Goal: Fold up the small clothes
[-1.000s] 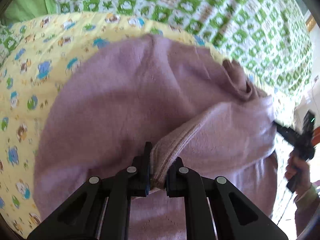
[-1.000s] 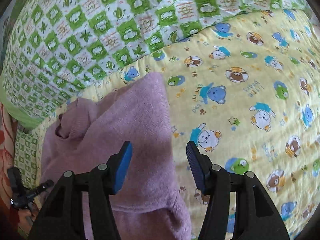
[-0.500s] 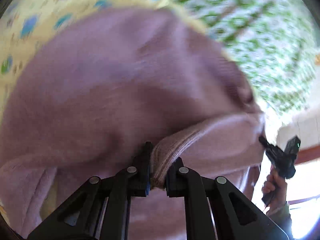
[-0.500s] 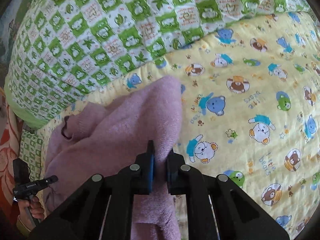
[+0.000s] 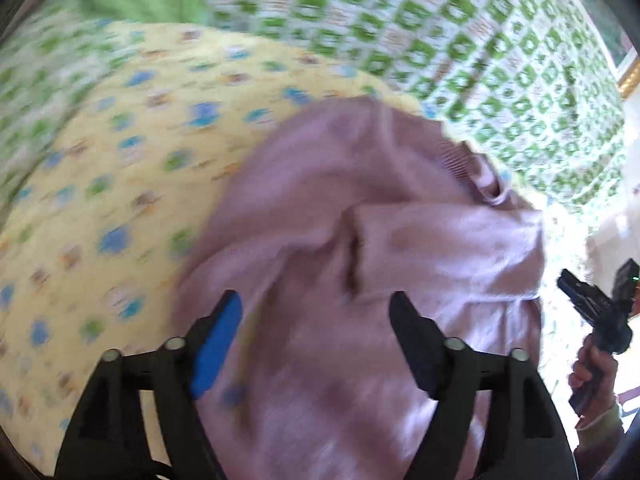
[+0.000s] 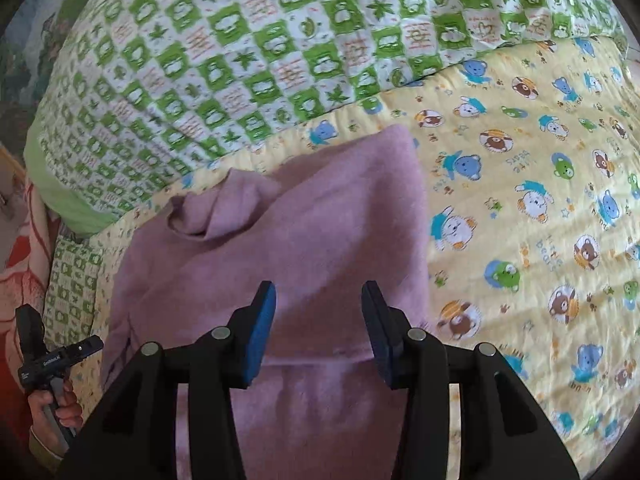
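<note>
Left tongs (image 5: 314, 326) jaws just opened wide, nothing held; right tongs (image 6: 318, 322) jaws just opened about halfway, also empty. Both hover over the pink sweater (image 6: 280, 248), lying partly folded on the yellow quilt (image 6: 520, 208) near its edge with the green quilt (image 6: 240, 60). Fold apparently just released; next move probably calls for regripping an edge for a further fold.

Both wrist cams close, sharing sweater (image 5: 360, 208).

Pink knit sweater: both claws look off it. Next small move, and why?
Probably lower the right claw onto the pink knit sweater's near folded edge and regrip for another fold. Both claws have just been opening; the left claw hangs wide above the cloth, nothing pinched. The sweater lies rumpled on the yellow bear-print blanket.
</note>
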Motion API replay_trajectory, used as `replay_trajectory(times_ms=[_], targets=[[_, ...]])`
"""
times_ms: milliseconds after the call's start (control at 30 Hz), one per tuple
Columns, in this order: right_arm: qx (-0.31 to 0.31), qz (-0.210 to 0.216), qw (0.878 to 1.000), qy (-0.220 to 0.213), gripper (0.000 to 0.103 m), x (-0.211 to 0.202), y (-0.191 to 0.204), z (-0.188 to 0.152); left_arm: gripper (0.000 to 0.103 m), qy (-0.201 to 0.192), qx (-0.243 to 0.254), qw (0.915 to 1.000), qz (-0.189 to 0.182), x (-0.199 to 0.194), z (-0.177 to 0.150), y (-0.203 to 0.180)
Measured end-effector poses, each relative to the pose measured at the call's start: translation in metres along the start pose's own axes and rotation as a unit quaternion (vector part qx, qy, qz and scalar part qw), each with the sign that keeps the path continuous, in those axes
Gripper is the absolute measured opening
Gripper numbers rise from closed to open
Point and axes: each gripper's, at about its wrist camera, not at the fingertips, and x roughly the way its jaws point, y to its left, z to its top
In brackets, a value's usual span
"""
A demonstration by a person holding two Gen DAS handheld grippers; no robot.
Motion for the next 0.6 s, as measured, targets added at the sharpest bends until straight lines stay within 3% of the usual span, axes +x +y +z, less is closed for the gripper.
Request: replay_trajectory(times_ms=[233,367,433,467,500,533,600], targets=[[-0.017,0.042,0.998,0.038,0.046,-0.004,0.046,-0.058,0.083,0.047,-0.063,0.9943,0.072,-0.012,-0.078,0.07],[-0.025,0.056,0.997,0.055,0.046,0.0,0.067,-0.076,0.083,0.07,-0.108,0.9913,0.029,0.003,-0.099,0.089],[-0.027,0.064,0.996,0.06,0.046,0.0,0.075,-0.081,0.077,0.074,-0.102,0.9915,0.031,0.013,-0.102,0.087],[-0.028,0.065,0.996,0.062,0.046,0.0,0.079,-0.082,0.062,0.077,-0.095,0.9916,0.041,0.019,-0.1,0.083],[-0.031,0.065,0.995,0.062,0.046,0.0,0.082,-0.083,0.037,0.079,-0.082,0.9924,0.047,0.024,-0.1,0.08],[-0.035,0.066,0.995,0.06,0.046,-0.001,0.086,-0.084,0.026,0.077,-0.073,0.9933,0.047,0.024,-0.099,0.079],[-0.043,0.069,0.995,0.055,0.046,-0.005,0.091,-0.084,0.016,0.059,-0.033,0.9949,0.074,0.017,-0.092,0.071]])
